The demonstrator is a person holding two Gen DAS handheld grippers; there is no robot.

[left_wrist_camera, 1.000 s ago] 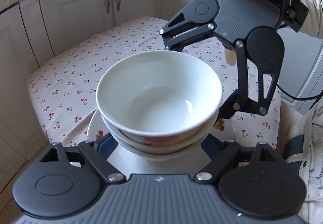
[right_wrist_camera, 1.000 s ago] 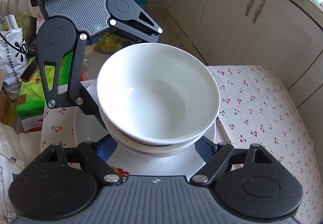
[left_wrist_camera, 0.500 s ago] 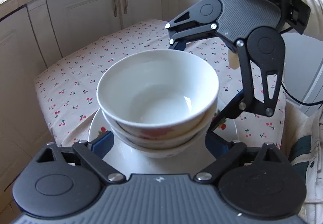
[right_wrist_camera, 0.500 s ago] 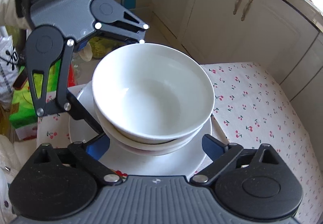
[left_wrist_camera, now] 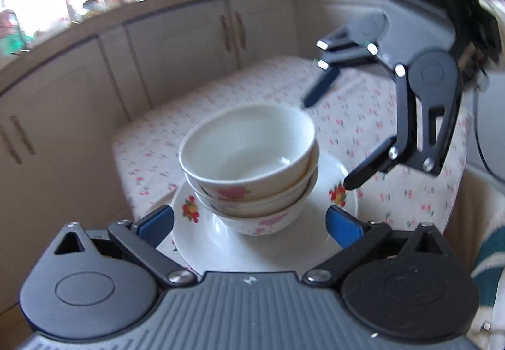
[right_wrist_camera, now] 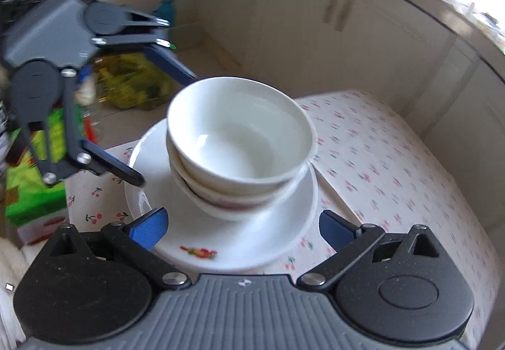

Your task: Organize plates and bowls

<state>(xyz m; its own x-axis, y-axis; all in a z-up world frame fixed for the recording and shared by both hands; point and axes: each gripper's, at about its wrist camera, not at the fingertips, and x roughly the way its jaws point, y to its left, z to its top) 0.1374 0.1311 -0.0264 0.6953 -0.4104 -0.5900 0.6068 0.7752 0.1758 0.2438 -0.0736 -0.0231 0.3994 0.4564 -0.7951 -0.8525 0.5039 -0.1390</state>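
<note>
Three white bowls with pink flower prints sit nested in a stack (left_wrist_camera: 252,167) on a white plate (left_wrist_camera: 221,242) with fruit prints, on a cherry-print tablecloth. The stack also shows in the right wrist view (right_wrist_camera: 240,148), on the plate (right_wrist_camera: 246,242). My left gripper (left_wrist_camera: 249,223) is open and empty, its blue pads either side of the plate's near rim, clear of the bowls. My right gripper (right_wrist_camera: 243,228) is open and empty on the opposite side. Each gripper shows in the other's view, the right (left_wrist_camera: 328,145) and the left (right_wrist_camera: 167,129).
The cloth-covered table (left_wrist_camera: 372,116) stands among pale kitchen cabinets (left_wrist_camera: 189,44). A green box (right_wrist_camera: 34,192) and a bag of greens (right_wrist_camera: 132,81) lie on the floor beyond the table edge. A cluttered counter (left_wrist_camera: 94,2) runs along the window.
Both grippers have opened wide and pulled back and up from the bowl stack, which now stands free on the plate. The views are motion-blurred.
</note>
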